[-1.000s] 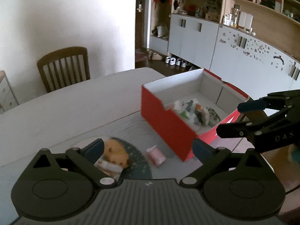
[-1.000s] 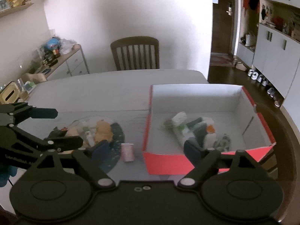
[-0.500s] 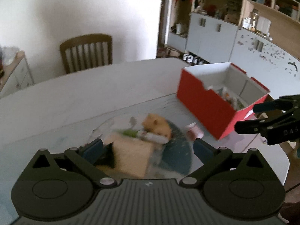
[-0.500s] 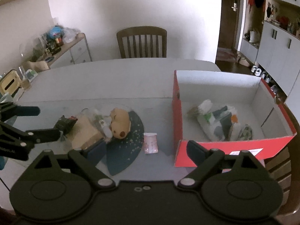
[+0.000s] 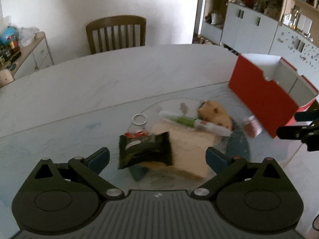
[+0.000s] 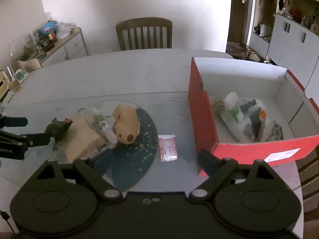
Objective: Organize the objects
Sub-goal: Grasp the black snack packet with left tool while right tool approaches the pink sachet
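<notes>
- One red box [image 6: 203, 117] on the right of a pale table [image 6: 119, 75], open-topped, white inside — holding a crumpled bag and a few small items too jumbled to count.
- One pile left of the box: one tan plush toy [image 6: 125, 125], one cardboard block [image 6: 83, 137], one black packet [image 5: 145, 151], one white-and-green tube [image 5: 195, 123], one clear jar [image 5: 138, 127].
- One pink sachet [image 6: 168, 147] lying alone between pile and box.
- Left gripper [image 5: 157, 157] above the pile, fingers wide, black packet between them, untouched.
- Right gripper [image 6: 155, 159] above the sachet, jaws closing yet wide apart, empty.
- One wooden chair [image 6: 144, 33] behind the table.
</notes>
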A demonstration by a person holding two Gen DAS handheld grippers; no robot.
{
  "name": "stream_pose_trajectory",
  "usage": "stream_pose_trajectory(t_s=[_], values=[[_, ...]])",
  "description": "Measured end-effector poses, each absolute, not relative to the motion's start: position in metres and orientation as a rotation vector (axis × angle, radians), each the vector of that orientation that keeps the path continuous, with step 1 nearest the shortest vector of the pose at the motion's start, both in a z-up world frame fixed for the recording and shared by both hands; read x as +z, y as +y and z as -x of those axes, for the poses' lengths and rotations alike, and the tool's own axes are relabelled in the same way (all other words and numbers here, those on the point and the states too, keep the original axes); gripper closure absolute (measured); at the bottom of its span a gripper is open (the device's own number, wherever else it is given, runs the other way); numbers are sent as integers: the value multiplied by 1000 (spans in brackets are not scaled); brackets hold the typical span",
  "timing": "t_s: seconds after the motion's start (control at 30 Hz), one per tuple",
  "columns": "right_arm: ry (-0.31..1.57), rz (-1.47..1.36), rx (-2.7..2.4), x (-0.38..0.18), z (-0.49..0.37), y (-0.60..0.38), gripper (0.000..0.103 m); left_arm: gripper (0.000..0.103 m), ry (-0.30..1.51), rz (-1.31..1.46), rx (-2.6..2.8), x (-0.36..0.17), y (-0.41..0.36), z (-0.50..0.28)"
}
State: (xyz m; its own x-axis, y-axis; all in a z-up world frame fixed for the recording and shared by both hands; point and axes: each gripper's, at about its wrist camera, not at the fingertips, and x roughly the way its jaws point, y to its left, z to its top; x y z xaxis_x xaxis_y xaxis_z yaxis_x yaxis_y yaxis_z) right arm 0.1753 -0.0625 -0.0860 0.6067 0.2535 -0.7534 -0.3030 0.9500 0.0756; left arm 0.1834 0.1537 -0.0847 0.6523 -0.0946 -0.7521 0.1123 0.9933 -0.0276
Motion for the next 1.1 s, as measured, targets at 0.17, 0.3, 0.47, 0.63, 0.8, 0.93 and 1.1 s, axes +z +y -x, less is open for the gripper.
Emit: stream_pose_trajectory(t_s=[0.17,0.3,0.47,0.63,0.8,0.93,1.1], values=[[866,46,303,-99,-184,-50,14,0,873,-37,-107,-100,163,-193],[882,45,263,-113,-191,-40,20,0,893,-40,-104,-108,168,-201],[895,70,216,-128,-200,-30,28,0,939,-19,-101,-117,172,-214],[925,52,145,-142,-212,-29,33,0,948,-3,-114,-121,172,-223],[970,38,119,-155,-222,-29,38,0,966,-1,-125,-127,171,-229],[995,24,106,-161,-226,-30,47,0,976,15,-124,-131,172,-231],[984,33,105,-162,-226,-27,64,7,978,38,-134,-132,173,-231]])
